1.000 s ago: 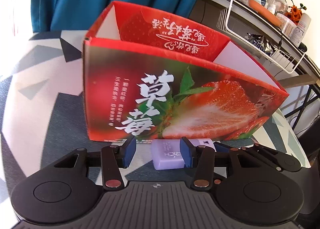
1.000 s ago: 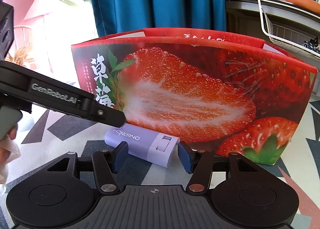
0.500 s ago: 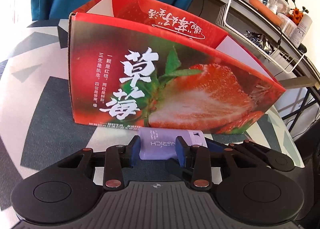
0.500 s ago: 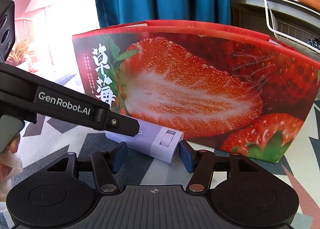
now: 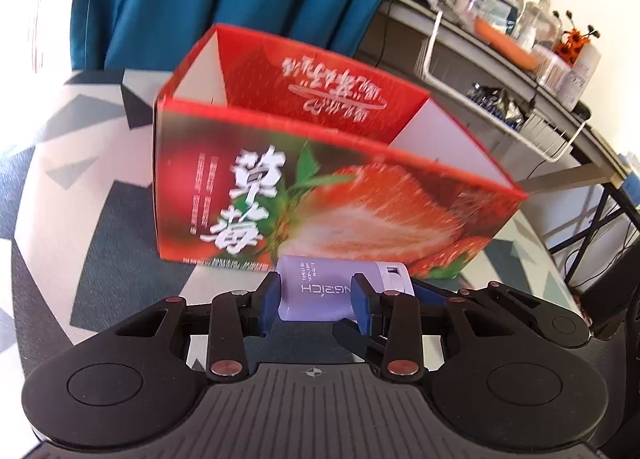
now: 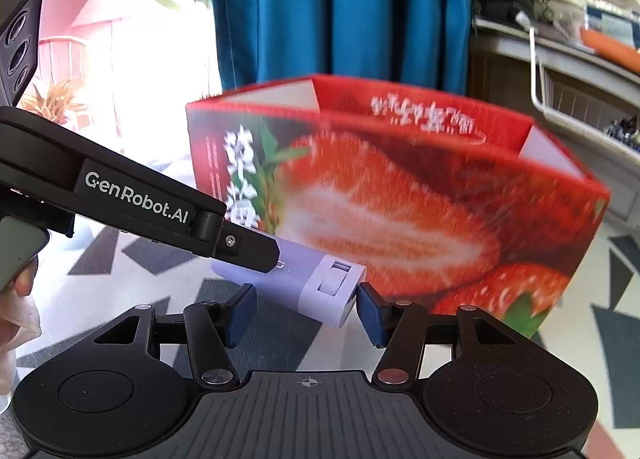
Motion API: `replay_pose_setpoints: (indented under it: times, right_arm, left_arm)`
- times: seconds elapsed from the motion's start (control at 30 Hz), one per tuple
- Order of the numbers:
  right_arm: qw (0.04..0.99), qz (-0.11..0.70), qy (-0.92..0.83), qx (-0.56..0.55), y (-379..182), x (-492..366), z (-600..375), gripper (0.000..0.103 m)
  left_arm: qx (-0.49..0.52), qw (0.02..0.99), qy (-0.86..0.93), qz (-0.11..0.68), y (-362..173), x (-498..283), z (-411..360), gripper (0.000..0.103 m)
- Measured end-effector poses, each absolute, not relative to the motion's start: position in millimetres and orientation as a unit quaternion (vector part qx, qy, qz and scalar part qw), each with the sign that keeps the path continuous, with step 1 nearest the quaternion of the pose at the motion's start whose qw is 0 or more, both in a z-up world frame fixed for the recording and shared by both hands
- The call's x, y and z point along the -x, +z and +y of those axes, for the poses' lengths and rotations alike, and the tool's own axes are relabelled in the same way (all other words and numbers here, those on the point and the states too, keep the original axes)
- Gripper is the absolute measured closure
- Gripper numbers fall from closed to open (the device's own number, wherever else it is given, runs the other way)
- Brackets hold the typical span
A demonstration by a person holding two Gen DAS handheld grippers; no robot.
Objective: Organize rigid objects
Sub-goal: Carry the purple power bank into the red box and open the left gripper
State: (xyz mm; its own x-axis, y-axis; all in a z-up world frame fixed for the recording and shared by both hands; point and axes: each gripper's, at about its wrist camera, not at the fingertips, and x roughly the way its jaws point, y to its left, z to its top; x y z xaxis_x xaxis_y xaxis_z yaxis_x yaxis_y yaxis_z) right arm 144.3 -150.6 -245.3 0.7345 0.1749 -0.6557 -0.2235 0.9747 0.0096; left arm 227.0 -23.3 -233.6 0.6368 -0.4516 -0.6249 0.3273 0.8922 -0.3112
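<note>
- The lilac device [image 5: 320, 291] is pinched at its middle by the left gripper [image 5: 316, 301]; both blue pads are pressed on its sides, and its lighter cap end sticks out to the right.
- The grip across the narrow width is probably chosen because the flat sides give the pads a firm seat — a rigid body is not squeezed out of shape.
- The device is held just in front of the box [image 5: 320, 195], low against its printed wall, and it seems lifted off the table [image 5: 60, 219]; probably it is meant to go over the rim.
- The box is open at the top; no object can be seen inside it from here.
- The right gripper [image 6: 306, 309] is held with spread jaws around the cap end of the device [image 6: 320, 287]; whether its pads touch cannot be told, so it looks like a support only.
- Counted: one device, one box, two grippers — nothing else of the task is seen on the table.
</note>
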Motion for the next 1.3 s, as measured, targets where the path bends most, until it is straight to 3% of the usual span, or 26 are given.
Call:
replay_pose_setpoints:
  times: [0.63, 0.9, 1.3]
  right_arm:
    - [0.955, 0.262, 0.112, 0.084, -164, -160, -152, 0.056]
    - [0.946, 0.294, 0.111, 0.08, -172, -214, -170, 0.056]
    - [0.897, 0.417, 0.143, 0.032, -200, -304, -182, 0.056]
  left_arm:
    - [0.088, 0.925, -0.234, 0.287, -155, -227, -24, 0.063]
    - [0.11, 0.906, -0.237, 0.333, -159, -291, -39, 0.061]
    - [0.137, 0.884, -0.204, 0.398, -185, -360, -41, 0.061]
